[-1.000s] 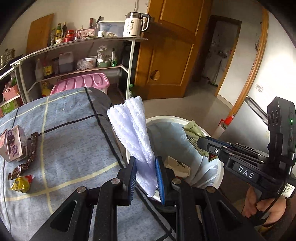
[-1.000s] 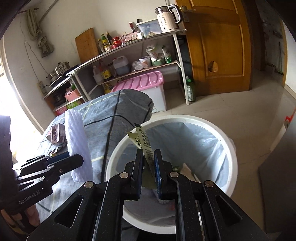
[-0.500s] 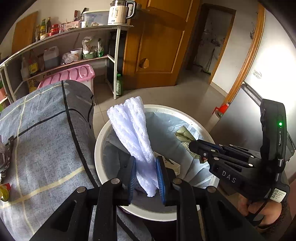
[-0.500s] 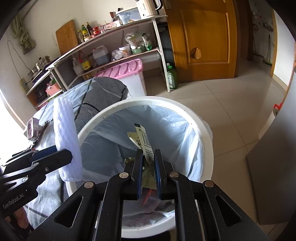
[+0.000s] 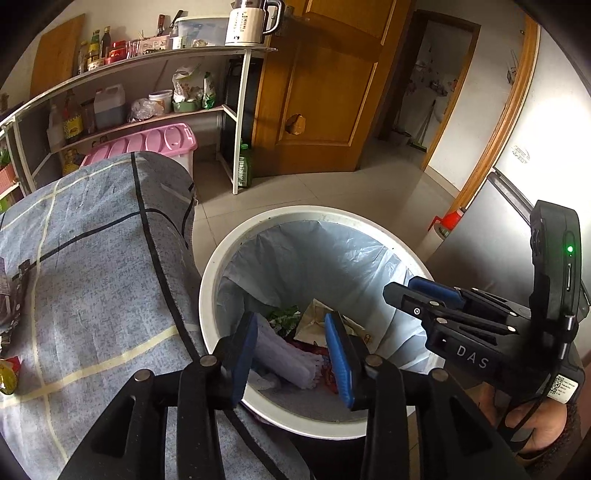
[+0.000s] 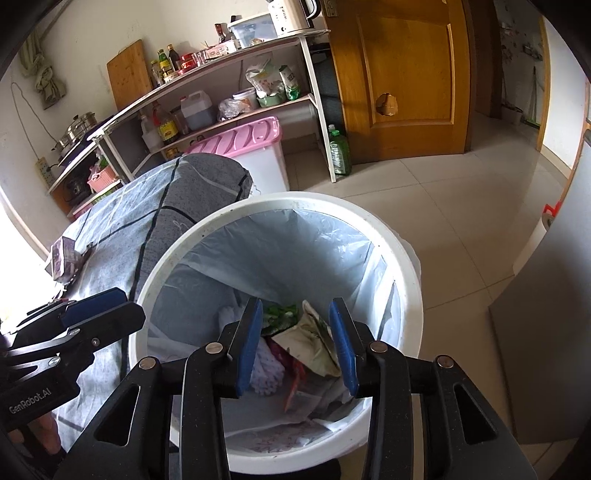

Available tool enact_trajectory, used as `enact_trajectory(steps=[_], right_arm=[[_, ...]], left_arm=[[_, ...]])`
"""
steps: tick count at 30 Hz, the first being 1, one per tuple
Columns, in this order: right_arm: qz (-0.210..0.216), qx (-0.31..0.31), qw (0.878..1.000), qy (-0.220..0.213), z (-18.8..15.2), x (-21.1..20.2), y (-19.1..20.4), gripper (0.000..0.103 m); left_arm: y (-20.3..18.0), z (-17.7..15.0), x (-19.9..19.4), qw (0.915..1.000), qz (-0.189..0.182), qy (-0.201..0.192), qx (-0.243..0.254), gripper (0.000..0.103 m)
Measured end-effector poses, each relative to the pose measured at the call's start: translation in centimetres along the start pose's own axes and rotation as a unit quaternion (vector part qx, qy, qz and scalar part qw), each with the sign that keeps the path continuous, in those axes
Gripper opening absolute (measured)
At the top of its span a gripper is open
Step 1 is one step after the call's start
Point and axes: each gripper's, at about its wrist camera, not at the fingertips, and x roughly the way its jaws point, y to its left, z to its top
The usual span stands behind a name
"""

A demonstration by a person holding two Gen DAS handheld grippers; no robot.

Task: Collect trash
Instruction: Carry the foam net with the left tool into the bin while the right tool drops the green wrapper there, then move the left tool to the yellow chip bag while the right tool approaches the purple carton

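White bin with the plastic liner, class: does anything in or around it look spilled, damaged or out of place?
Nothing stands out. The white bin stands upright, its pale blue liner sits inside the rim, and the white textured cloth and crumpled wrapper lie inside.

We see a white bin (image 6: 406, 273) of smooth, slightly scuffed plastic, lined with a thin, crinkled, faintly glossy plastic bag (image 6: 303, 251). Inside lie a fluffy white cloth (image 6: 267, 363) and a creased paper wrapper (image 6: 314, 339). The table cover (image 5: 92, 280) looks like matt, woven grey cloth. The door (image 6: 402, 70) is varnished, glossy wood, the floor (image 6: 454, 206) smooth tile, the kettle (image 5: 251, 22) shiny.
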Motion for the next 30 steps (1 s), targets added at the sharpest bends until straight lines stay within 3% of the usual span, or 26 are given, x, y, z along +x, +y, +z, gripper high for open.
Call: enact_trajectory(steps=[8, 12, 19, 30], right_arm=[[0.007, -0.009, 1.0, -0.018, 0.0, -1.5, 1.6, 0.039], [0.018, -0.017, 0.999, -0.026, 0.0, -2.1, 2.8, 0.039], [0.036, -0.031, 0.998, -0.033, -0.2, -2.7, 5.2, 0.039], [0.073, -0.06, 0.995, -0.03, -0.3, -2.1, 9.6, 0.039]], left_arm=[[1.0, -0.6, -2.8, 0.9996, 0.012, -0.023, -0.006, 0.039], [1.7, -1.2, -4.4, 0.998, 0.047, -0.043, 0.004, 0.04], [4.7, -2.4, -6.6, 0.9964, 0.051, -0.054, -0.04, 0.041], [9.6, -4.6, -9.7, 0.9882, 0.098, -0.073, -0.092, 0.041]])
